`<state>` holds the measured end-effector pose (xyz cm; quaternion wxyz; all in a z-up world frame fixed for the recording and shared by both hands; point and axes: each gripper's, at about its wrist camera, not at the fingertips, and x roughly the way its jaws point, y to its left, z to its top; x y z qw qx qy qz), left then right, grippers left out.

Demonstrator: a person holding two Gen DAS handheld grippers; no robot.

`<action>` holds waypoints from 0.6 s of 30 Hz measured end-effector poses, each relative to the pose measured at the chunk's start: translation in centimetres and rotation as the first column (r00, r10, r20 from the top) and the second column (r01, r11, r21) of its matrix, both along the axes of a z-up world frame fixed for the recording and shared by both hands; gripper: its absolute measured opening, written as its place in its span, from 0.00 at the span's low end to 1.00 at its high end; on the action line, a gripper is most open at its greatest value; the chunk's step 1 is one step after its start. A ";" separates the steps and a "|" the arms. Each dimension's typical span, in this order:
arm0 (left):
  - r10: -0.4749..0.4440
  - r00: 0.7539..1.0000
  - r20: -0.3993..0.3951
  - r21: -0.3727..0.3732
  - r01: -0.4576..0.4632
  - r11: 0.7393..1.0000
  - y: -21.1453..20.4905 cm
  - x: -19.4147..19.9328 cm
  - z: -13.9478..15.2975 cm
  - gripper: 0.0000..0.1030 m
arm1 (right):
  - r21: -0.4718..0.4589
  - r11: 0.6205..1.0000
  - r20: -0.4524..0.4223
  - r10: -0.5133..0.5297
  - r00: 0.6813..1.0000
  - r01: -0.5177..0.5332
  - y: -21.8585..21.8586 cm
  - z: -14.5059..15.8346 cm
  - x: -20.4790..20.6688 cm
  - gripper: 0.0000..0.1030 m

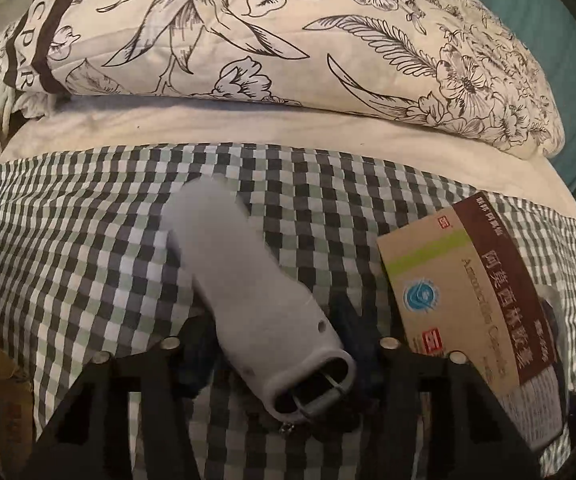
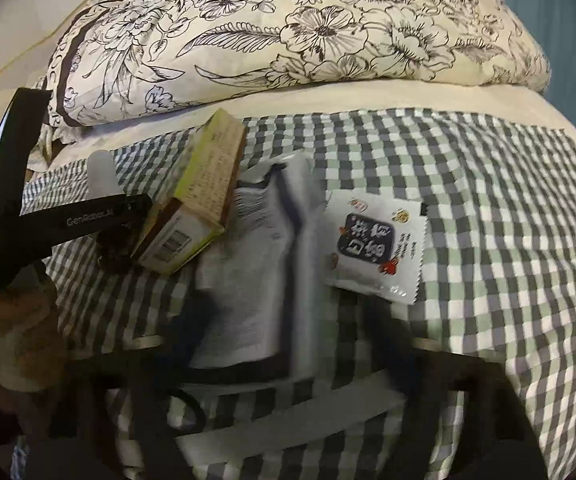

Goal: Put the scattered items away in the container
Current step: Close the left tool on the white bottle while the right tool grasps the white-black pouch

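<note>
A grey silicone-cased remote (image 1: 256,300) lies lengthwise between the fingers of my left gripper (image 1: 276,332), on the green-and-grey checked cloth (image 1: 68,240). The dark pads sit against both of its sides. Beside it on the right lies a tan and brown medicine box (image 1: 467,292). In the right wrist view my right gripper (image 2: 284,320) is blurred. A flat white plastic packet (image 2: 248,280) lies between its fingers, and the blur hides whether the pads touch it. A white snack sachet (image 2: 375,248) with a dark label lies just right of the packet. The medicine box (image 2: 196,200) leans at the left, next to the left gripper's black body (image 2: 68,220).
A cream pillow (image 1: 268,28) with dark flower print lies across the far side on a pale sheet (image 1: 208,128). The checked cloth (image 2: 487,220) stretches bare to the right of the sachet. Teal fabric (image 1: 559,40) shows at the far right. No container is in view.
</note>
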<state>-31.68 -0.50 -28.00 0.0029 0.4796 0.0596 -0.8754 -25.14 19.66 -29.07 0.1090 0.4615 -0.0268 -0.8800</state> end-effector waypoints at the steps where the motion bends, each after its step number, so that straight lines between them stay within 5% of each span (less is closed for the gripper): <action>1: 0.007 1.000 0.000 0.015 -0.007 1.000 -0.3 0.5 0.0 0.52 | -0.010 1.000 0.001 0.008 1.000 -0.008 -0.1 0.1 0.1 0.43; 6: 0.019 1.000 -0.025 0.022 -0.018 1.000 -1.4 2.5 1.2 0.52 | -0.002 1.000 -0.029 0.024 0.999 -0.025 -0.5 1.4 1.0 0.24; 18: -0.002 0.996 -0.091 -0.032 -0.001 0.999 -1.9 7.9 6.9 0.52 | -0.038 0.999 -0.061 -0.018 0.998 0.016 1.4 5.0 5.5 0.20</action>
